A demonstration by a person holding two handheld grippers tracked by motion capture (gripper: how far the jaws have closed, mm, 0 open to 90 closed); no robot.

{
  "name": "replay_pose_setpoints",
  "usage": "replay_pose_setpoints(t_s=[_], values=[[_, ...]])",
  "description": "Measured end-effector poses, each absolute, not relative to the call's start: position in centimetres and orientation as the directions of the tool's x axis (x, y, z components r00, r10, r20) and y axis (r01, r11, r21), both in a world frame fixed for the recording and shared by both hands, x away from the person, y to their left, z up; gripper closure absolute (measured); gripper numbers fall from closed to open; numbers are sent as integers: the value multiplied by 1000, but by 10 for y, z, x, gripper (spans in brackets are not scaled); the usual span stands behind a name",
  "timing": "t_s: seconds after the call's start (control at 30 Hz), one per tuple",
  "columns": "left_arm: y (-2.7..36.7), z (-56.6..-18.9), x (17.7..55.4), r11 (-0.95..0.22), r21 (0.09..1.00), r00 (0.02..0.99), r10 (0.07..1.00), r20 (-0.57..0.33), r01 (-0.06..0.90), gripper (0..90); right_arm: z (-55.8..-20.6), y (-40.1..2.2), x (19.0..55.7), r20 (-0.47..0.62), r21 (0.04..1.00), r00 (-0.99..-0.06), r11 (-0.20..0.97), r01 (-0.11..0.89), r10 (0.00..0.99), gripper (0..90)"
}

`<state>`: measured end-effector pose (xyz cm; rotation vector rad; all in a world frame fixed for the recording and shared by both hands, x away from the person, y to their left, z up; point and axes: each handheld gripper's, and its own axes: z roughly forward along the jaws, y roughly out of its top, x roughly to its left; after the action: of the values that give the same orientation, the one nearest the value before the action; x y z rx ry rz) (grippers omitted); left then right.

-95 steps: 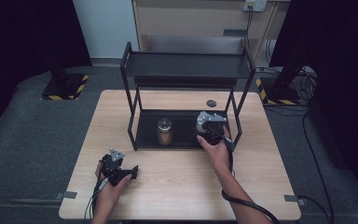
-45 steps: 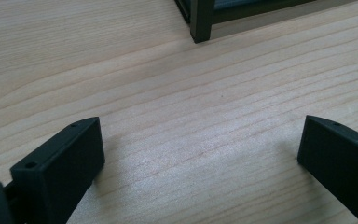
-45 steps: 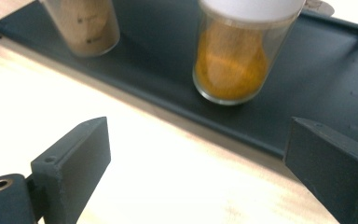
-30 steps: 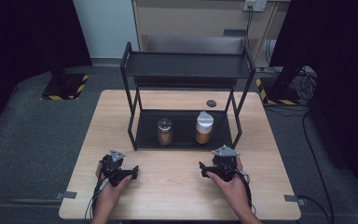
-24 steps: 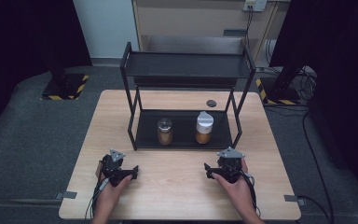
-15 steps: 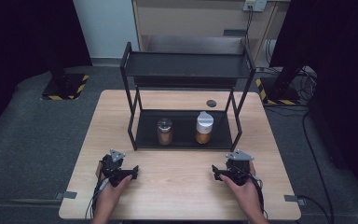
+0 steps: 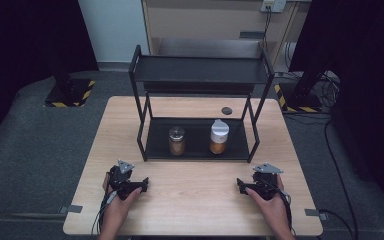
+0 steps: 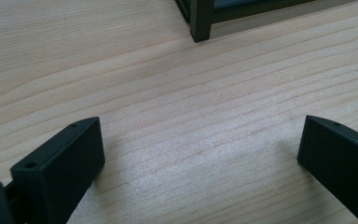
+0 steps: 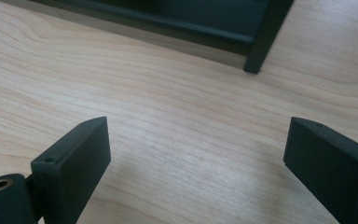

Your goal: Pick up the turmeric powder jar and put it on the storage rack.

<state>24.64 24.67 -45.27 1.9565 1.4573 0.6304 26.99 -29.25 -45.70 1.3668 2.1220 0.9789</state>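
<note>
Wooden bench [image 7: 195, 200]: white-lidded jar [image 7: 218, 137] upright, axis vertical, centre frame on rack [image 7: 200, 75] lower shelf, beside metal-lidded jar [image 7: 176, 140]. Left gripper [image 7: 142, 183] lower left, right gripper [image 7: 241, 186] lower right; fingers apart, empty.

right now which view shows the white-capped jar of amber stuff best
The high view: the white-capped jar of amber contents stands whole on the black metal rack's bottom shelf. Both gripper views catch the rack's foot and low edge on the wooden table, not the jar.

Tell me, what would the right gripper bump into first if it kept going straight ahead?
Probably the black rack's front corner leg. The right gripper is open, with bare table ahead until that leg.
</note>
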Motion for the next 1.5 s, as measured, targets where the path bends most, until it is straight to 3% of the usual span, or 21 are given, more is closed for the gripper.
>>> replay_pose_setpoints(t_s=[1.5], values=[[247,-453,246,-206,715,279,960,15,668,0,-459,-295,273,5,732,-404,272,624,915,42]])
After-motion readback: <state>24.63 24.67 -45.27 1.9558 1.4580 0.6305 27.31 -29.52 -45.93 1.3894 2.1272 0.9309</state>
